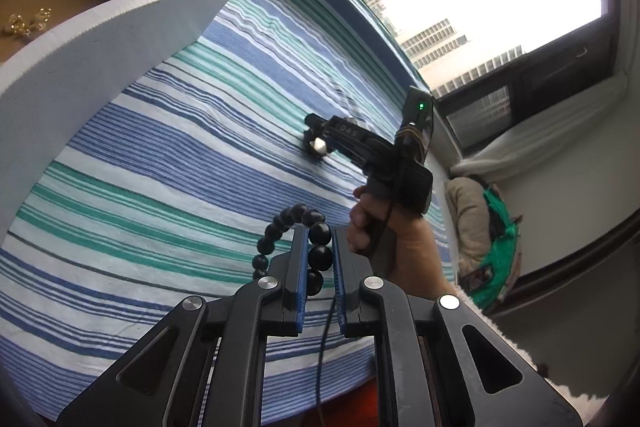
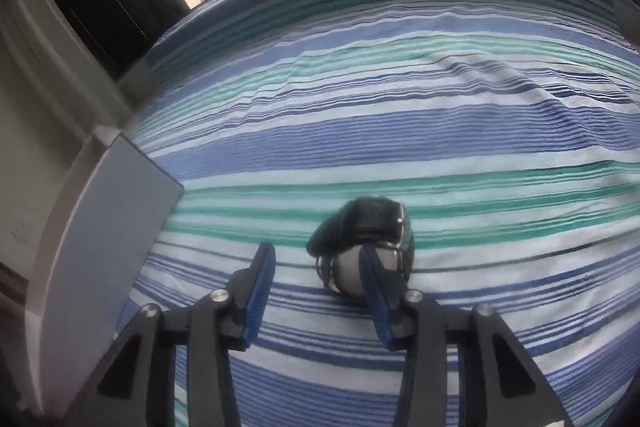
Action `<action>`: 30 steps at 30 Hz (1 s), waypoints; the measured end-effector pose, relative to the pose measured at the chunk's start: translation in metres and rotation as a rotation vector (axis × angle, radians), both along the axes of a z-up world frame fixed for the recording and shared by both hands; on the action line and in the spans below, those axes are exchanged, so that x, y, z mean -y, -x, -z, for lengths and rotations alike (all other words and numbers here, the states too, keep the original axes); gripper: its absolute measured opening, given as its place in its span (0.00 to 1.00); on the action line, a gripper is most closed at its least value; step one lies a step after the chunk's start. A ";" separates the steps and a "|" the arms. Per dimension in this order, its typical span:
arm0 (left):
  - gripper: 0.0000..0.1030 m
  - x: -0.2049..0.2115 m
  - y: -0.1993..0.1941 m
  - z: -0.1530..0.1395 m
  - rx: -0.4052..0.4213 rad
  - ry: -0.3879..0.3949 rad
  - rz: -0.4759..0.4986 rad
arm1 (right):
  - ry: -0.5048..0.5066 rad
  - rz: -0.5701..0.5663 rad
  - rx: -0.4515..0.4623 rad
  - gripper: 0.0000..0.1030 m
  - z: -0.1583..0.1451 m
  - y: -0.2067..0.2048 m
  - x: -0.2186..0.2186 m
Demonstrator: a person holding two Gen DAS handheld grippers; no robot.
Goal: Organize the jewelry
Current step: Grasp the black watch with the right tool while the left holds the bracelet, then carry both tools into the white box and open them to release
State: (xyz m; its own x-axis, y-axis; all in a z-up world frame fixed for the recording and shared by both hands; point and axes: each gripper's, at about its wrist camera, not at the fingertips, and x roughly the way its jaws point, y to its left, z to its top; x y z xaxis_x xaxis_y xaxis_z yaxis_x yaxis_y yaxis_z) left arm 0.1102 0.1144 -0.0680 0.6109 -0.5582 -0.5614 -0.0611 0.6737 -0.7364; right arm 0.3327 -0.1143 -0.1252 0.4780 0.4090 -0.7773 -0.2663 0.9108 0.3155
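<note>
Left claw: narrowed onto a black bead bracelet; three beads are pinched between the blue pads, the rest of the loop hangs off to the left of the fingers, above the striped cloth. Bracelet is judged lifted, not resting; contact with the cloth cannot be confirmed.

Right claw: spread wide, nothing gripped. A wristwatch (dark strap, pale round face) lies on the striped cloth at the tips, offset toward the right-hand finger, which overlaps the watch face in the right wrist view. Whether that finger is touching the watch cannot be told. In the left wrist view the same watch is seen at the tip of the right claw, with the holding hand below it.

White box is seen at upper left, open; small gold pieces already lie on its brown floor. The box is well apart from both the bracelet and the watch.

Progress, as judged: partly done. Gold items are in the box; bracelet is in hand but not yet placed; watch is not yet grasped. Left to do: bracelet to be carried to the box and released, watch to be centred between the fingers, gripped and stowed. No other loose jewelry is visible on the cloth in either view.
</note>
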 end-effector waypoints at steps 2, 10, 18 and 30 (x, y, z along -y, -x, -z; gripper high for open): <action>0.09 -0.009 0.011 -0.008 0.003 0.004 -0.015 | 0.040 0.023 0.032 0.09 0.003 -0.004 -0.005; 0.09 -0.062 0.058 -0.087 0.108 -0.069 -0.172 | -0.052 -0.265 0.063 0.09 -0.090 0.065 -0.030; 0.09 -0.162 0.110 -0.114 0.099 -0.191 -0.430 | -0.146 -0.631 0.177 0.09 -0.176 0.145 -0.139; 0.09 -0.227 0.136 -0.030 -0.151 -0.313 -0.617 | -0.056 -0.940 -0.062 0.09 -0.111 0.200 -0.317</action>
State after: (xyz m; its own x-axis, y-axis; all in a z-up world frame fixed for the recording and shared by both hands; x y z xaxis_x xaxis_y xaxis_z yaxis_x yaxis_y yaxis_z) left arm -0.0260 0.3410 -0.0384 0.6666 0.0663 -0.7424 -0.5862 0.6619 -0.4672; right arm 0.1322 0.2024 -0.0138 -0.1088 0.6436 -0.7576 -0.8654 0.3137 0.3908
